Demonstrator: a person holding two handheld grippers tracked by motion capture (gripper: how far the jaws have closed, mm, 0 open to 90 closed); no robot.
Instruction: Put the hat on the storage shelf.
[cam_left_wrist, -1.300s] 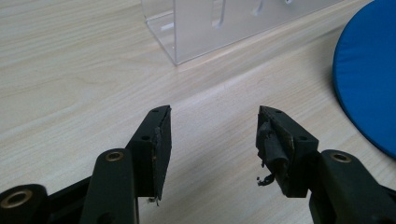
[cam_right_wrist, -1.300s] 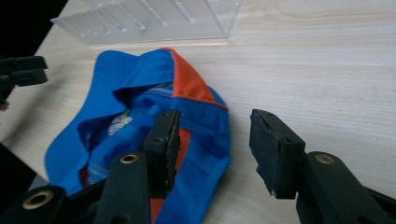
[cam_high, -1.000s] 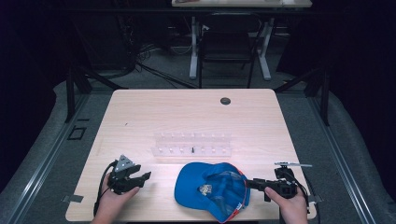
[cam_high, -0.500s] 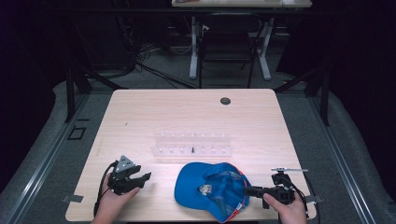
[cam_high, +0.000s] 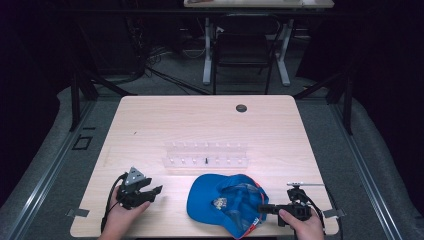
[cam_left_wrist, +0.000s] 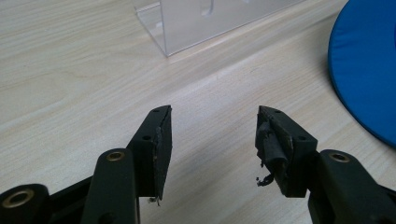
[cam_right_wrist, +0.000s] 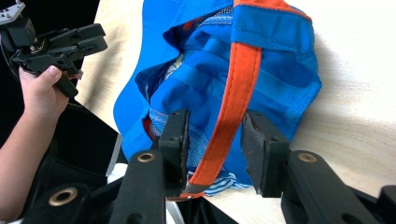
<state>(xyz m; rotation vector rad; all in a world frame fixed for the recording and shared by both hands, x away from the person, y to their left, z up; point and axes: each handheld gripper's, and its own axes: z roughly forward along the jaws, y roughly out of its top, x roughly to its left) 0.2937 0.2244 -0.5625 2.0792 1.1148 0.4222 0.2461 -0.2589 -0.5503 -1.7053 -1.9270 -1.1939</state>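
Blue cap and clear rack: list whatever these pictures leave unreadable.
- Blue cap: the light patch inside it is too small to read in the high view; its brim is cut by the left gripper view's right edge.
- Clear rack: the small dark item on it is too tiny to identify.

The blue cap (cam_left_wrist: 366, 65) is cut off by the left gripper view's right edge. The small dark item in the clear rack (cam_high: 206, 154) is too small to tell.
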